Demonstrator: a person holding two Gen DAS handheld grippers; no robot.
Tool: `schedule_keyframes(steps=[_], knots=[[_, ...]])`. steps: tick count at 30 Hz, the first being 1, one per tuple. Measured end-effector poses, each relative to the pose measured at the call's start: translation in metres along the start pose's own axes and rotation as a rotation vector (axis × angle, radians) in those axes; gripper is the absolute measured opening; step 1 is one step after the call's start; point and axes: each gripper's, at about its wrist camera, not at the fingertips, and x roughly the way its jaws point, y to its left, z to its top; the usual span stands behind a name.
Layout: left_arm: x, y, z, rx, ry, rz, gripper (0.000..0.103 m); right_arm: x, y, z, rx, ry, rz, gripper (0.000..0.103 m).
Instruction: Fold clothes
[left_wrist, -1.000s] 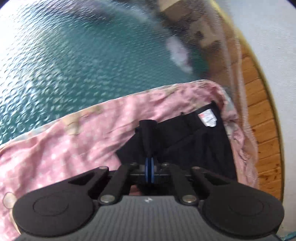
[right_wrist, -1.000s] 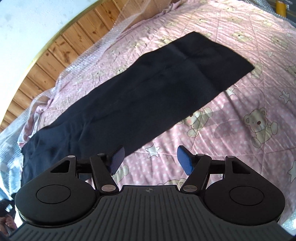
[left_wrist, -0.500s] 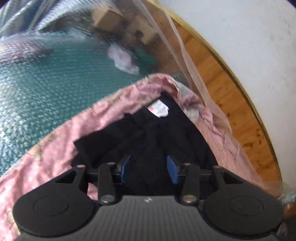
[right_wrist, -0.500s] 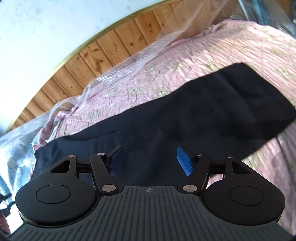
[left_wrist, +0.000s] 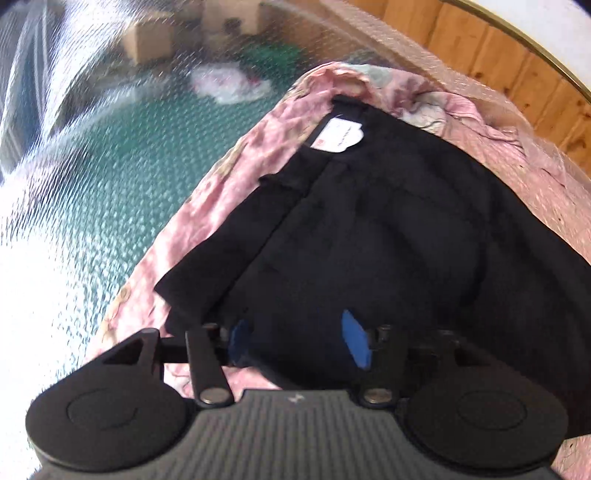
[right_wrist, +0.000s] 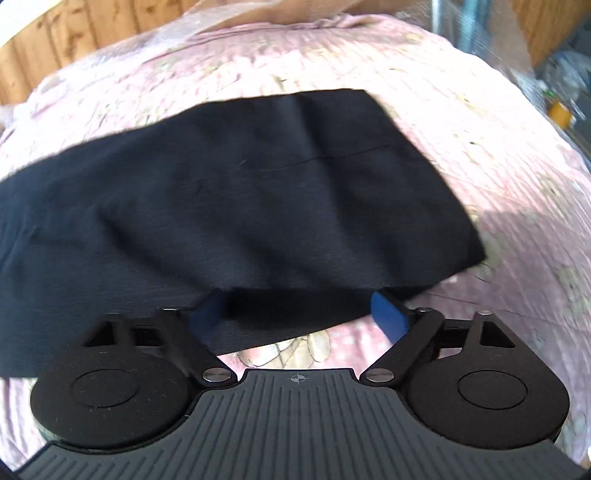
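Pink quilted bedspread (right_wrist: 517, 177), printed w/ pale bears and stars, covers a bed against wood panelling (left_wrist: 517, 74); soft, puckered surface, blurred in both views.

Left gripper (left_wrist: 299, 339): blue pads (left_wrist: 356, 339) apart and jaws opening; black cloth lies under and between them, pads not pressing on it, so nothing held. Right gripper (right_wrist: 299, 310): blue pads (right_wrist: 386, 312) spread wide, jaws opening; near hem of the cloth lies between the pads, loose, no grip.

Black trousers (left_wrist: 388, 240) lie flat along the bedspread; matte woven fabric w/ shallow wrinkles. Left wrist view shows the waistband end: white label (left_wrist: 338, 136) w/ a small red mark, a belt loop at the top, a narrower flap folded out on the left side. That end sits close to the bed's corner; its left edge runs just beside the bed's side edge. Right wrist view shows the leg end (right_wrist: 258, 192): a long rectangle w/ a straight-cut hem on the right, a faint seam line across it.

Beyond the bed's left edge: clear bubble wrap (left_wrist: 74, 184) over a green floor, w/ blurred cardboard boxes (left_wrist: 147, 40) far off. Right of the hem the bedspread is bare out to its rounded edge; bare strip also between trousers and panelling.
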Motion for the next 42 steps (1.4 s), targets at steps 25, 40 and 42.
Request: schedule_keyframes(steps=[25, 40, 42], knots=[[0.058, -0.069, 0.027, 0.132, 0.083, -0.079, 0.061, 0.027, 0.050, -0.005, -0.207, -0.038, 0.103, 0.095], [0.140, -0.129, 0.155, 0.164, 0.048, 0.000, 0.062, 0.079, 0.115, 0.113, -0.377, -0.113, 0.205, 0.088], [0.149, -0.110, 0.158, 0.142, 0.052, -0.002, 0.066, 0.099, 0.076, 0.116, -0.292, -0.078, 0.160, 0.088]])
